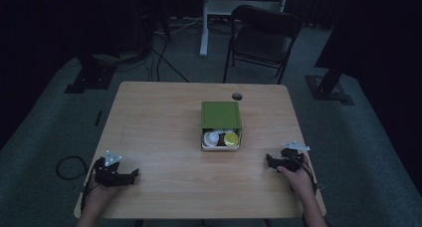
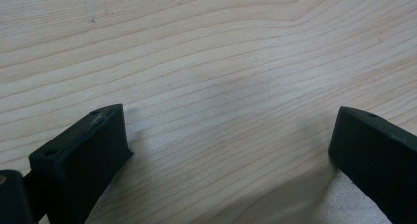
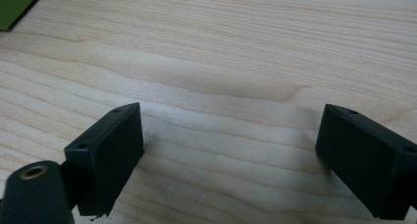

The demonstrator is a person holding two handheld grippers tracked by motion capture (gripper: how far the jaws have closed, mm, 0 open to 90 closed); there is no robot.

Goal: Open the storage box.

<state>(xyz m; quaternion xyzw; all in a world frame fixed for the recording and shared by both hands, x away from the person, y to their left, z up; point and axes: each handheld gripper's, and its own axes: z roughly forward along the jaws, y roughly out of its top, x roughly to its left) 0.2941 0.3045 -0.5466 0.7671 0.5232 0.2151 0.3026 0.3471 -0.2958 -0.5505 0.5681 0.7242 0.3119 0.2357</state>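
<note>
The wooden surface (image 1: 164, 137) spreads across the middle of the high view, and just right of its centre sits a small box (image 1: 221, 146) whose green lid (image 1: 221, 115) is slid toward the top of the frame, leaving the near end uncovered. In that uncovered end lie a white container (image 1: 213, 137) at the left and a yellow-lidded jar (image 1: 231, 139) at the right, close side by side, with something dark between them that is too small to make out. The box looks light and stiff, probably thin plastic or card, so it should shift easily if nudged; steadying its pale near wall with one claw while the other works seems wise. The lid looks flat, smooth and rigid, and is best taken by its edges. The two little containers are likely light, hard and somewhat slippery, with rounded tops; each is best pinched across its sides or its cap from above, since they sit tight together and leave little room for a jaw between them. The left claw (image 1: 133, 173) rests at the lower left of the frame and the right claw (image 1: 269, 161) at the lower right, both well apart from the box. In each gripper view the black jaws stand wide apart over bare wood, holding nothing.
</note>
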